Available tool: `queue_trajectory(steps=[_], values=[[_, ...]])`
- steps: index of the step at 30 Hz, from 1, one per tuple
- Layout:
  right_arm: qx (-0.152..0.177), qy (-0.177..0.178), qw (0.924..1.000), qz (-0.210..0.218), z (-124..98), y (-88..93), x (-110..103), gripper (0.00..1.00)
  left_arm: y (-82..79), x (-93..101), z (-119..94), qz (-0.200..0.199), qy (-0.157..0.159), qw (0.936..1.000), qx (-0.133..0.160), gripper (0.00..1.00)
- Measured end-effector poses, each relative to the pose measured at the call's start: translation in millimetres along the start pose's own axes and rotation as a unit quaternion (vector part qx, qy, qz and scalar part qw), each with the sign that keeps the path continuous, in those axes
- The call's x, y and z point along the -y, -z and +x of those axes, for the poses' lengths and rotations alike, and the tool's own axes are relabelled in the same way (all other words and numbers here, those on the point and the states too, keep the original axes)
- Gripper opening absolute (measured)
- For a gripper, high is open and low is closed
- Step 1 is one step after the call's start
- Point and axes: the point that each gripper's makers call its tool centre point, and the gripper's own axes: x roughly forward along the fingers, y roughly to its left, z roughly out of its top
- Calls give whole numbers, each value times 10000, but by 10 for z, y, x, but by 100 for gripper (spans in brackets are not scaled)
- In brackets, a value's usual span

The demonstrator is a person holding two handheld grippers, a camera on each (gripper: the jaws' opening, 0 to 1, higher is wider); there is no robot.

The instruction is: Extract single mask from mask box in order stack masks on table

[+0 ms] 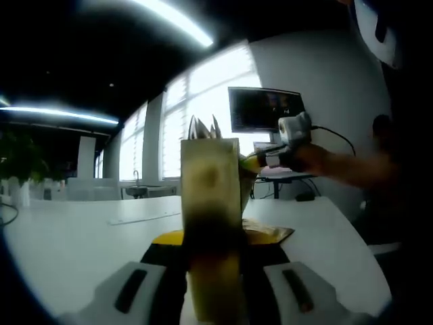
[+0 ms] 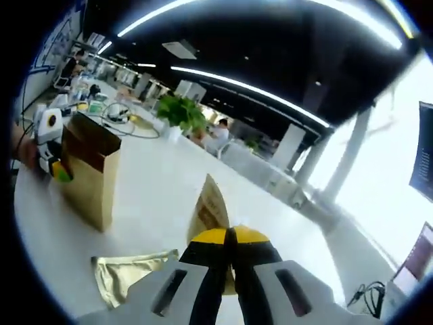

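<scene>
Gold upright cardboard mask box [image 1: 211, 203] clamped in your left gripper [image 1: 213, 288], your right gripper [image 2: 230, 254] pinching a gold mask packet [image 2: 215, 210], another gold packet [image 2: 128, 274] flat on the white table [image 2: 155, 183] beside it.

Dim, backlit by bright windows [image 1: 203, 115]; ceiling strip lights [image 2: 257, 88] glare, edges warped.

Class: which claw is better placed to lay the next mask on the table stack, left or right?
Right. The right claw pinches a gold mask packet near the flat packet on the table; the left claw is clamped on the mask box.
</scene>
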Motion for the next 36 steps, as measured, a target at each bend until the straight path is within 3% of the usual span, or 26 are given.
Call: queue_trajectory(steps=[11,18,22,29,36], values=[[-212,-179,9984,-500,-186,166,-338,0,-3,5,1,18,-1,10000,-2,33],[-482,-445,9924,-1039,-261,297,-795,0,-12,11,1,11,4,10000,8,33],[-566,-535,9895,-1219,-273,335,-937,0,-15,11,-1,12,0,10000,12,33],[-594,-629,9897,-1142,-322,412,-1053,0,-17,4,-6,17,-8,10000,20,33],[-651,-772,9898,-1005,-389,555,-1298,0,-13,-7,-9,10,-3,10000,29,33]])
